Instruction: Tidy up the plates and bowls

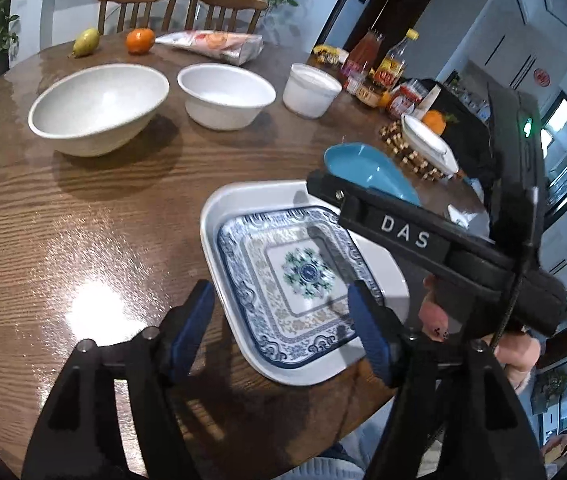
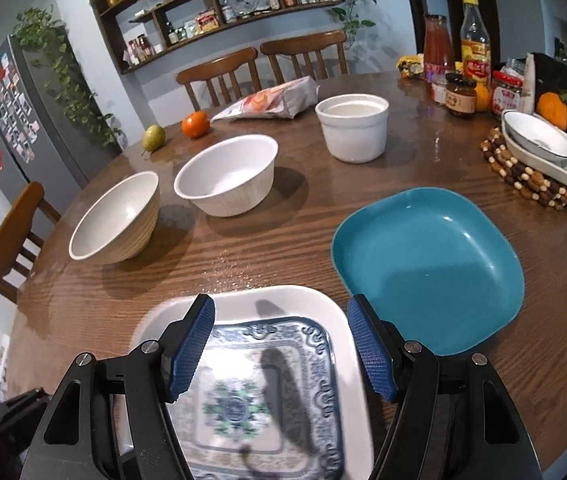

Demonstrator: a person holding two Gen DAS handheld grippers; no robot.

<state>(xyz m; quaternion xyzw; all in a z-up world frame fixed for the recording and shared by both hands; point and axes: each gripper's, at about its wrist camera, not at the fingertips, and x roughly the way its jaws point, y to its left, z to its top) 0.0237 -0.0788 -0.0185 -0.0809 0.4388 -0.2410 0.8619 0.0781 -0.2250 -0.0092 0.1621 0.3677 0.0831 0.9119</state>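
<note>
The patterned plate (image 1: 303, 276) is square with rounded corners, white at the middle with a blue and green flower medallion, ringed by tan scrollwork and a dark blue border. It sits nested inside a larger plain white plate (image 1: 219, 216), also square with rounded corners, and both rest on the wooden bench (image 1: 63, 208). The pair lies directly below and between the fingers of my left tongs (image 1: 283, 332), which stand wide apart and hold nothing. My right tongs (image 2: 281, 346) hover over the same stack, also spread wide and empty, their shadow falling across the pattern. In the left wrist view their black body crosses above the far right corner of the plates.

Just ahead and to the right of my right tongs lies a teal plate (image 2: 427, 264), smooth and glossy, beside the white plate; I cannot tell whether their rims touch. Farther ahead and to the left stand three white bowls: a ribbed bowl (image 2: 117, 220) tilted on its side, a rounded bowl (image 2: 229, 176) upright, and a straight-sided bowl (image 2: 353, 126) beyond.
</note>
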